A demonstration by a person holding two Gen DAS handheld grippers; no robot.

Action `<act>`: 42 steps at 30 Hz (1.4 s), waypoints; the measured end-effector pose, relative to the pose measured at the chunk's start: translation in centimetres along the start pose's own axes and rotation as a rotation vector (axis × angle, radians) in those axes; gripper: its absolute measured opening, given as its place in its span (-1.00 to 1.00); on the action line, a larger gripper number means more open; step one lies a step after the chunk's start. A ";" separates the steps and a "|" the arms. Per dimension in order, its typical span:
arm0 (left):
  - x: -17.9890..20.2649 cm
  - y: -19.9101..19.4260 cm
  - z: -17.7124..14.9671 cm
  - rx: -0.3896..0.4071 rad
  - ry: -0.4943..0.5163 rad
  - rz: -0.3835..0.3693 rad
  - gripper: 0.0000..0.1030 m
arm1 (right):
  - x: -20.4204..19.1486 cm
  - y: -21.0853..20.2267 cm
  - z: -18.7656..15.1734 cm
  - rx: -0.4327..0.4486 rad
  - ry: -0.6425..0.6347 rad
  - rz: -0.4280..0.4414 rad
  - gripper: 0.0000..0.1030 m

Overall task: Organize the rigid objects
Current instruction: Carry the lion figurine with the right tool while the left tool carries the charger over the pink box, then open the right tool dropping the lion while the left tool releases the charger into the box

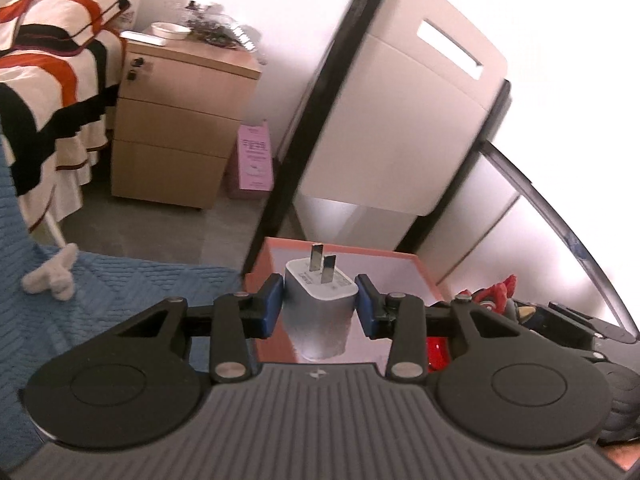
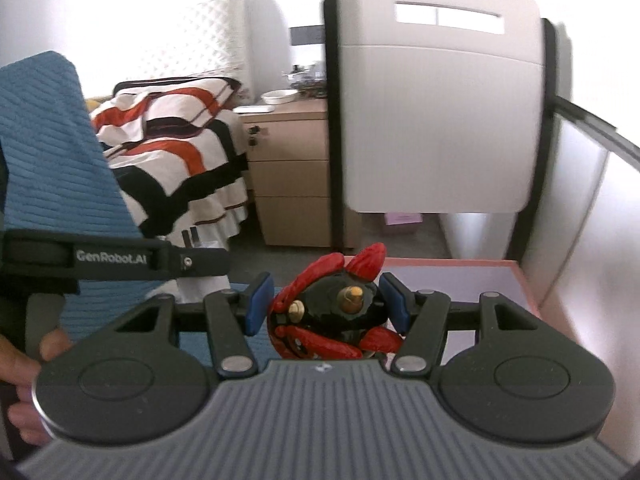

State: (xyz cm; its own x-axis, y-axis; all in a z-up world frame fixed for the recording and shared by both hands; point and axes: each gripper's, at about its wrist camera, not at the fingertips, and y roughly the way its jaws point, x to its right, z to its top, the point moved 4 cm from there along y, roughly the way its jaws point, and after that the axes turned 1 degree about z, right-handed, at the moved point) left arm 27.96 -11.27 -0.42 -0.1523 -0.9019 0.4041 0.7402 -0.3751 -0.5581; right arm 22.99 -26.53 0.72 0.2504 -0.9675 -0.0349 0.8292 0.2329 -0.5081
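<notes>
Left tool: We see our left tool [image 1: 319,304] squeezing a white charger [image 1: 320,300] between its two blue pads [image 1: 270,305]. The pads touch both sides of it.

Charger: We hold it up in the air with its two metal prongs [image 1: 323,267] pointing up and away from us. It hangs over the pink box [image 1: 260,276].

Right tool: We see our right tool [image 2: 327,305] closed tight on a red and black toy [image 2: 332,312]. The blue pads [image 2: 259,304] press on its left and right sides.

Toy: It is shiny, with red horns on top and small gold knobs on the front. We hold it up near the edge of the pink box [image 2: 516,270].

Pink box: It has a pink rim and a pale inside. It sits below both tools.

Blue cloth: We see a bumpy blue cloth [image 1: 132,284] to the left of the box. A small gray fluffy thing [image 1: 52,276] lies on it.

Chair: A white chair [image 2: 436,120] with a black frame stands behind the box.

Drawers: A wooden set of drawers [image 1: 176,128] stands by the bed [image 1: 44,80]. A white bowl [image 1: 170,31] sits on top.

Bed: It has a blanket with orange, black and white stripes.

Hand: We see our hand [image 2: 24,376] at the left side of the right tool's view, holding the left tool.
</notes>
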 end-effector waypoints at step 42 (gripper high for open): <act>5.3 13.9 -10.1 -0.320 0.043 -0.023 -0.19 | 12.6 5.1 -12.2 -0.275 0.239 -0.172 0.32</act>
State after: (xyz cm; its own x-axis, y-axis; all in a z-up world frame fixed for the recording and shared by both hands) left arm 30.81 -23.47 -13.39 -0.1991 -0.8980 0.3925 0.4937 -0.4379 -0.7513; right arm 24.27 -38.77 -12.80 -0.0307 -0.9932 -0.1120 0.6763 0.0619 -0.7340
